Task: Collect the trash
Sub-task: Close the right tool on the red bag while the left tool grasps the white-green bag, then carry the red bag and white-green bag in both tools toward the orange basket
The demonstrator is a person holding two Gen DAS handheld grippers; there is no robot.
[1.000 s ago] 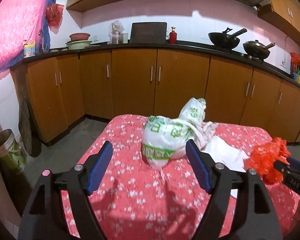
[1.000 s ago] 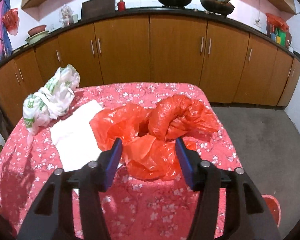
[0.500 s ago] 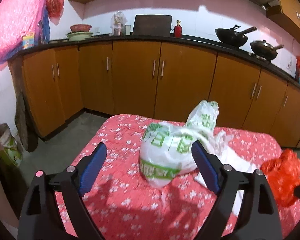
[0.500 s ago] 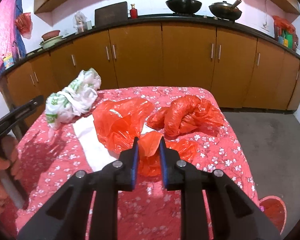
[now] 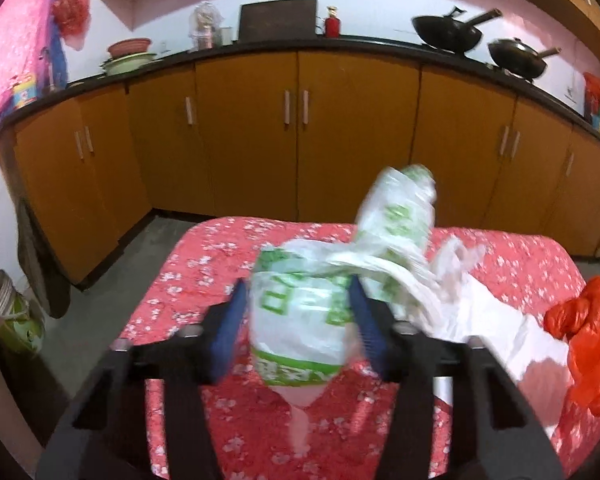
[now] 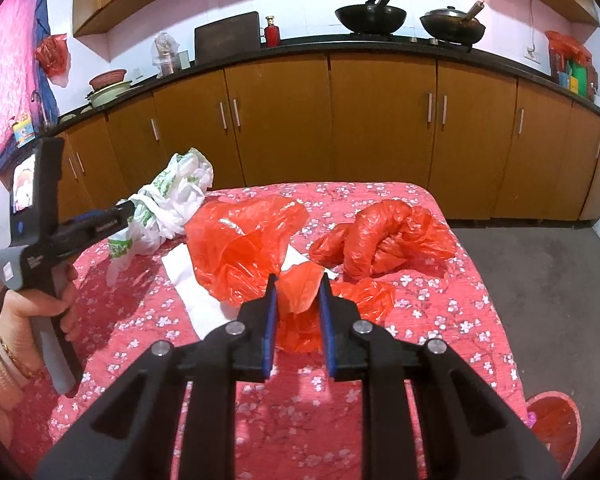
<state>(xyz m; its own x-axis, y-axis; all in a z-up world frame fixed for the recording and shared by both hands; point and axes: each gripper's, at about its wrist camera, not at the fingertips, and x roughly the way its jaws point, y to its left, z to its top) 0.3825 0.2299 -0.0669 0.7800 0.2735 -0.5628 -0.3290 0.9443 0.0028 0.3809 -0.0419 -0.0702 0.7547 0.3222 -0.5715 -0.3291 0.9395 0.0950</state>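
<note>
Since a second ago the left gripper point(image 5: 298, 320) has moved in around the white and green bag point(image 5: 300, 320) on the tabletop point(image 5: 204, 264); its jaws, wide before, are closing with the bag between them, the pads at its sides. The right gripper point(image 6: 298, 312), open then, now has its jaws clamped on a fold of the orange bag point(image 6: 244, 248). A second orange bag point(image 6: 384, 236) lies just beside.

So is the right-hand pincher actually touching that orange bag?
Touching. In the right wrist view, the right gripper has a fold of the orange bag pinched between its blue pads, with plastic pressed against both.
</note>
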